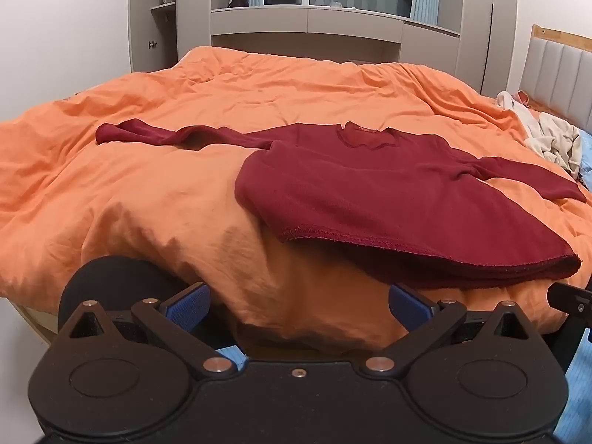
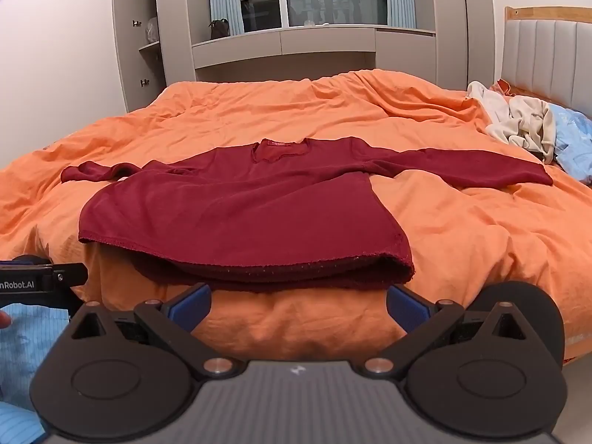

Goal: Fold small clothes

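A wide bed [image 2: 462,222] with a wrinkled orange duvet fills both views. On it a dark red long-sleeved top [image 2: 244,207] lies flat with both sleeves spread out, the neck toward the far side and the hem hanging a little over the near edge. Near the padded headboard [image 2: 547,55] a pile of cream and light blue clothes [image 2: 525,125] lies well apart from the top. Behind the bed stand grey cupboards [image 2: 281,44] under a window. The left hand-held gripper [image 1: 299,301] and the right hand-held gripper [image 2: 299,301] hover just before the hem, both with jaws spread wide and nothing between them. On the left hand-held gripper's side I can read "nRobot.AI", cut off at its start.
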